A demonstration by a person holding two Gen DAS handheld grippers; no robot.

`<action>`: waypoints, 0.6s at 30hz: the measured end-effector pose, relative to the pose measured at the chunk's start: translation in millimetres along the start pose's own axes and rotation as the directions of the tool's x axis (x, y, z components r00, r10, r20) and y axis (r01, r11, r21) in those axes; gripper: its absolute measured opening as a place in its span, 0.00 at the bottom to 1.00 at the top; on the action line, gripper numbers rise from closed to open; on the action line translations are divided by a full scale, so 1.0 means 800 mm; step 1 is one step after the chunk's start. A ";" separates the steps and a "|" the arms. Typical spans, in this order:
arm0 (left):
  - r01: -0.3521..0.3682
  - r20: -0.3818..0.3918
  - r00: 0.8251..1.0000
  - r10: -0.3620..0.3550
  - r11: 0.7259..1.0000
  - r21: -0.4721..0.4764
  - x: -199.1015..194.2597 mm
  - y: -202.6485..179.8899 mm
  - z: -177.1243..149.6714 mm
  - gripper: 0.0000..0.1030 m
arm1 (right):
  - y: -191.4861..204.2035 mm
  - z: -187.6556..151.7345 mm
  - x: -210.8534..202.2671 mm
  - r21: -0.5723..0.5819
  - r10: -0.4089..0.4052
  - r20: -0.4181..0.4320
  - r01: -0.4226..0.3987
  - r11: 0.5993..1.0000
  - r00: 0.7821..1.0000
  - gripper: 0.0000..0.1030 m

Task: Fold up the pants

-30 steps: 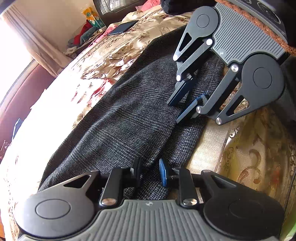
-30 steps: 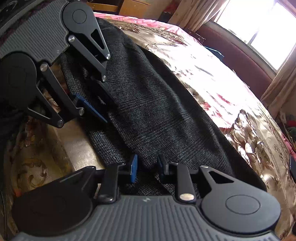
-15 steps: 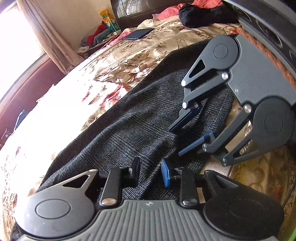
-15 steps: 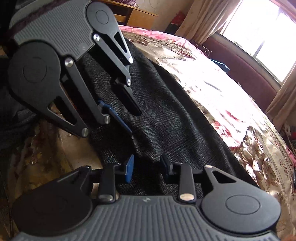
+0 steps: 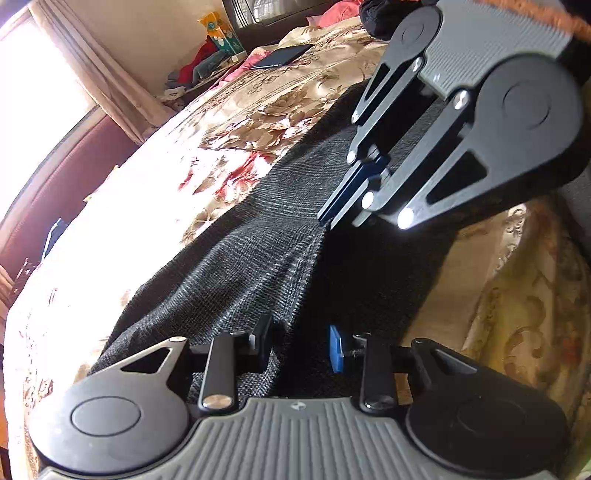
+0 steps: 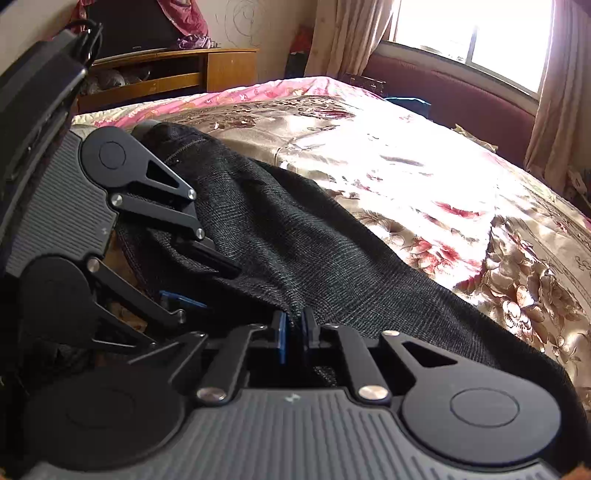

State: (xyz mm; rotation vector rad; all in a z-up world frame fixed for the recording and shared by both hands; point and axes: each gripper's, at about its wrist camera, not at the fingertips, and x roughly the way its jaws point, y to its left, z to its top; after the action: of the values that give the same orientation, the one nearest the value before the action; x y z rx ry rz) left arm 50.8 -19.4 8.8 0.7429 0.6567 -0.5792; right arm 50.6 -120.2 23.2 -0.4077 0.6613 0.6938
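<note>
1. Right gripper [image 6: 293,334] is pinched tight on a raised ridge of the pants [image 6: 295,236]; cloth runs up from between its pads. In the left wrist view the same tool [image 5: 327,219] shows its pads pressed together on the fabric edge.
2. Left gripper [image 5: 301,345] stands with a moderate gap between its pads; dark cloth lies in the gap, not clamped. In the right wrist view it [image 6: 207,284] sits at the left, its upper finger on top of the cloth and its blue pad below.
3. Pants: dark grey woven fabric, laid lengthwise along the near side of the bed [image 6: 406,166], one end lifted at the grippers.
4. Surface: glossy gold bedspread [image 5: 258,110] with red and brown flowers, strongly sunlit, a pink edge at the far end.
5. Room: a window [image 6: 469,37] with beige curtains [image 6: 351,33], a maroon padded bench [image 6: 461,99] under it, a wooden TV stand [image 6: 177,74] with a dark screen. A dark tablet [image 5: 282,55] lies on the bedspread and a pile of clothes [image 5: 199,70] sits beyond it.
6. Change from a second ago: the right gripper was parted over flat cloth, now closed with the fabric pulled up; the left gripper's gap is unchanged. Both cameras sit lower and nearer the pants.
</note>
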 end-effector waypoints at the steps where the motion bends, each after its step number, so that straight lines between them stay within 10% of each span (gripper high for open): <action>1: -0.015 -0.004 1.000 0.015 1.000 0.007 0.000 0.002 -0.001 0.40 | 0.001 0.001 -0.002 -0.012 0.004 -0.007 -0.004 1.000 1.000 0.06; 3: -0.014 -0.021 1.000 0.014 1.000 -0.005 0.000 0.013 -0.004 0.23 | 0.005 -0.003 0.001 -0.035 0.006 -0.028 -0.007 0.999 1.000 0.02; 13: 0.012 -0.024 1.000 -0.016 0.991 -0.133 -0.001 0.036 -0.016 0.20 | 0.050 -0.007 0.046 -0.226 -0.058 -0.022 0.051 0.973 0.998 0.08; 18: 0.043 -0.011 0.999 -0.045 0.989 -0.142 -0.015 0.039 -0.021 0.19 | 0.037 0.008 0.040 -0.058 -0.023 -0.060 0.020 0.998 0.998 0.03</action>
State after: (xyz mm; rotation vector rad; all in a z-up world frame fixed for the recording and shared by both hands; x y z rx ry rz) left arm 58.7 15.3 20.9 0.6017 0.7212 -0.5618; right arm 51.2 -81.7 2.1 -0.4897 0.6946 0.6829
